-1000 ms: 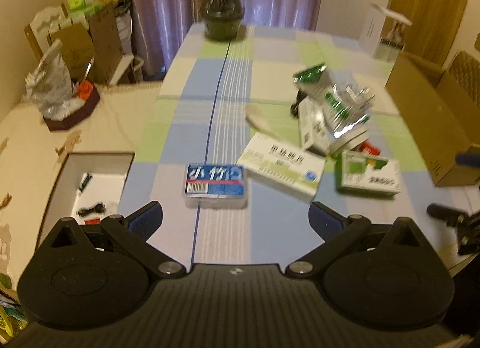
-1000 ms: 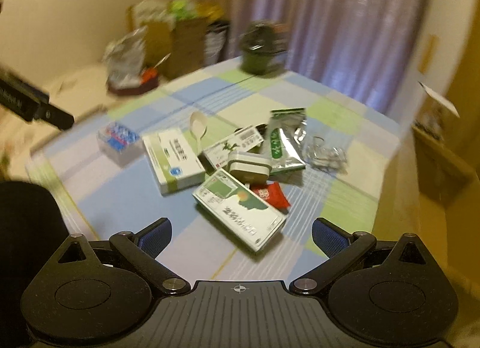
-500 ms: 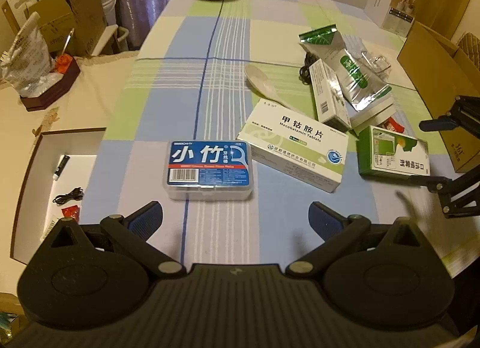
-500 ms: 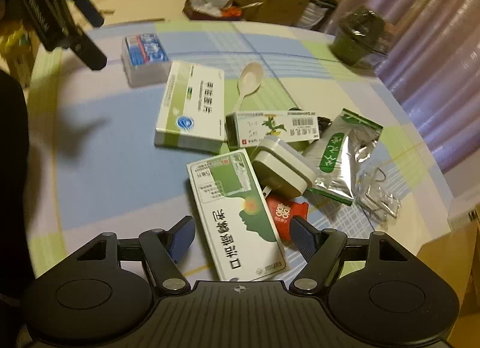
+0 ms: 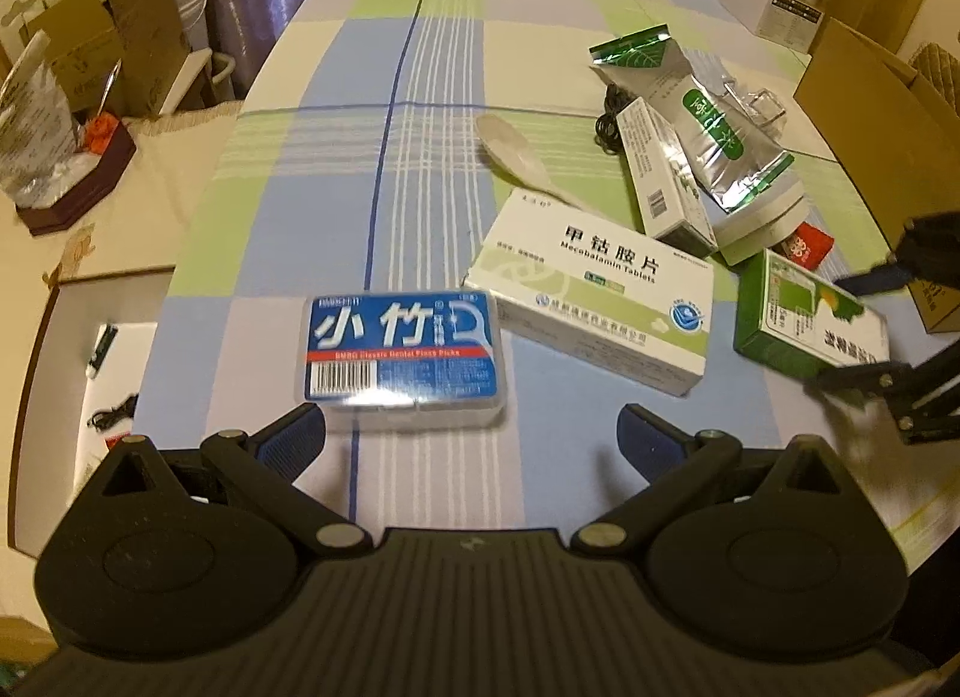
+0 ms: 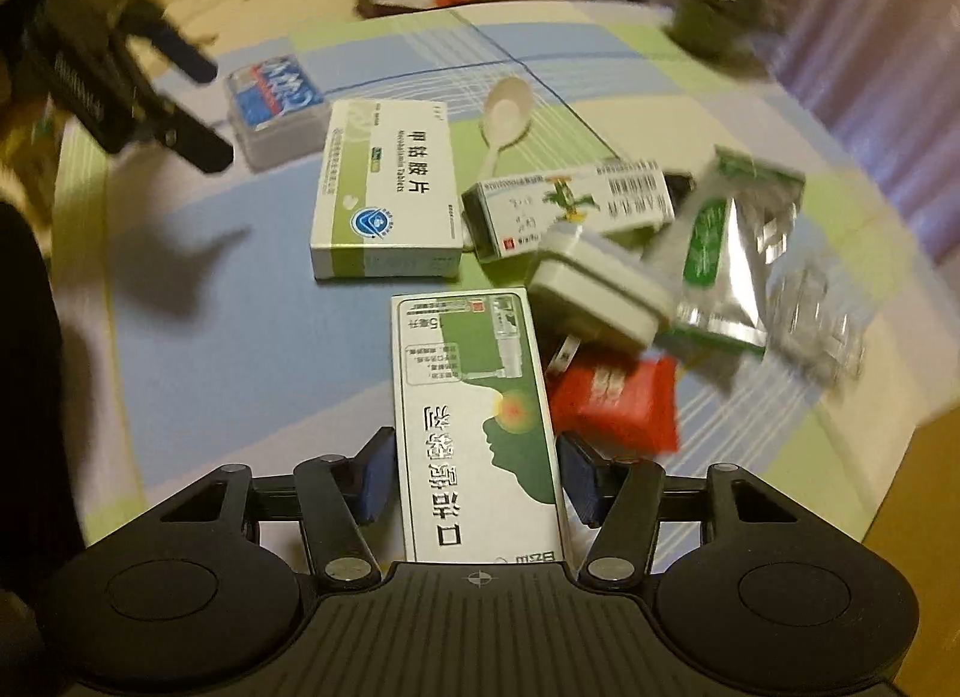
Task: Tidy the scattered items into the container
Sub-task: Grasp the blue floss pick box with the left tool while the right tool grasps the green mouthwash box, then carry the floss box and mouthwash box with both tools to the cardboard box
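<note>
While the scattered items lie across the checked tablecloth (image 5: 420,96), the entries run left to right as the left wrist view shows them.

Item 1, floss pick case (image 5: 401,359): blue label, clear shell, lying flat, long axis across the view. It sits just ahead of the left gripper (image 5: 471,436), offset toward the left finger, not yet between the fingers. Jaws stand wide apart, empty. This is the nearer gripper for this item.

Item 2, white tablet box (image 5: 591,301): flat, angled, just right of the case, apart from it.

Item 3, plastic spoon (image 5: 516,156): behind the tablet box, its handle end touching or passing over the box's far edge.

Item 4, slim white carton (image 5: 660,181); foil pouch (image 5: 708,126) partly over it; a pale lidded box (image 5: 759,223) below the pouch; a red packet (image 5: 807,244) beside that.

Item 5, green box (image 6: 474,421): long axis running straight away from the right gripper (image 6: 477,478), near end lying between the fingers. Jaws are drawn in alongside both long sides; firm contact is likely, though blur leaves it uncertain.

Containers: a cardboard box (image 5: 876,114) at the table's right side, interior not visible; likely the destination. An open shallow box (image 5: 66,349) beyond the left table edge holds a few small dark items.
</note>
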Demonstrator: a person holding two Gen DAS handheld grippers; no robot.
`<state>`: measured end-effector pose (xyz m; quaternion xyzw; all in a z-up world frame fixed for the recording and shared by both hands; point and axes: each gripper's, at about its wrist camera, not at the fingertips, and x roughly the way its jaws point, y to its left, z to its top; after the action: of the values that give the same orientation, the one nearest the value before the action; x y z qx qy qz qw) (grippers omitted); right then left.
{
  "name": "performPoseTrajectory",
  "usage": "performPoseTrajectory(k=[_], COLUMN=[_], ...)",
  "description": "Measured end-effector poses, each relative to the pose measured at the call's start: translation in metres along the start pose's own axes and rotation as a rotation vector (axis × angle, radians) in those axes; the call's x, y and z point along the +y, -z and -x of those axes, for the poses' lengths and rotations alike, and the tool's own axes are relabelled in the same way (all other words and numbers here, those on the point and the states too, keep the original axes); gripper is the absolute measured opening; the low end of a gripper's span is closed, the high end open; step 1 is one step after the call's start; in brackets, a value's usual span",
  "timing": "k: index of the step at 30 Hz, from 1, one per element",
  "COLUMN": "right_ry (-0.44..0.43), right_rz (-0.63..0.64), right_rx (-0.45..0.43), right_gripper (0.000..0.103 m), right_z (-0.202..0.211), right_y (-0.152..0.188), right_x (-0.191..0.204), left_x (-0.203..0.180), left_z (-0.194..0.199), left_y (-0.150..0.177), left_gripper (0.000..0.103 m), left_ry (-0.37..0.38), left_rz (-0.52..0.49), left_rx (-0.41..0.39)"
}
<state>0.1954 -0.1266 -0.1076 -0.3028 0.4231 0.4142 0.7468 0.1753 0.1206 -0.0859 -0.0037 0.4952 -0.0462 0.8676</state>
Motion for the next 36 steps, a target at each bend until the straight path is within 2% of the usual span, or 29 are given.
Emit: performPoseTrajectory(k=[3, 8, 13, 15, 20, 21, 22, 23, 33, 34, 35, 36], right_ry=[-0.022, -0.023, -0.009, -0.007, -0.005, -0.007, 0.001, 0.015, 0.010, 0.011, 0.011, 0.013], right_rz=[-0.098, -0.145, -0.169, -0.172, -0.171, -0.168, -0.163, -0.157, -0.180, -0.183, -0.186, -0.191], right_rx=[0.004, -0.003, -0.017, -0.019, -0.025, -0.027, -0.031, -0.042, -0.026, -0.023, -0.015, -0.004], right_gripper=[0.059, 0.059, 0.060, 0.060, 0.060, 0.073, 0.090, 0.092, 0.090, 0.073, 0.064, 0.060], right_z=[0.004, 0.010, 0.011, 0.009, 0.009, 0.009, 0.009, 0.010, 0.002, 0.001, 0.000, -0.001], right_y=[0.006, 0.016, 0.018, 0.018, 0.019, 0.019, 0.019, 0.020, 0.014, 0.014, 0.014, 0.014], right_x=[-0.001, 0.002, 0.004, 0.005, 0.006, 0.006, 0.006, 0.006, 0.006, 0.006, 0.006, 0.006], left_x=[-0.003, 0.003, 0.011, 0.015, 0.018, 0.017, 0.016, 0.015, 0.010, 0.009, 0.009, 0.007], left_z=[0.001, -0.010, -0.029, -0.038, -0.035, -0.031, -0.029, -0.026, -0.032, -0.033, -0.034, -0.034], left_y=[-0.005, -0.011, -0.017, -0.019, -0.013, -0.011, -0.009, -0.007, 0.000, 0.000, -0.001, -0.001], left_gripper=[0.102, 0.102, 0.101, 0.085, 0.084, 0.084, 0.084, 0.084, 0.088, 0.088, 0.087, 0.085], left_ry=[0.010, -0.031, -0.037, -0.059, -0.064, -0.054, -0.044, -0.036, -0.041, -0.045, -0.050, -0.058], left_rz=[-0.060, -0.157, -0.121, -0.082, -0.044, -0.049, -0.051, -0.052, -0.016, -0.018, -0.022, -0.032], left_rx=[-0.029, -0.016, 0.018, 0.047, 0.049, 0.047, 0.048, 0.051, 0.060, 0.061, 0.063, 0.066])
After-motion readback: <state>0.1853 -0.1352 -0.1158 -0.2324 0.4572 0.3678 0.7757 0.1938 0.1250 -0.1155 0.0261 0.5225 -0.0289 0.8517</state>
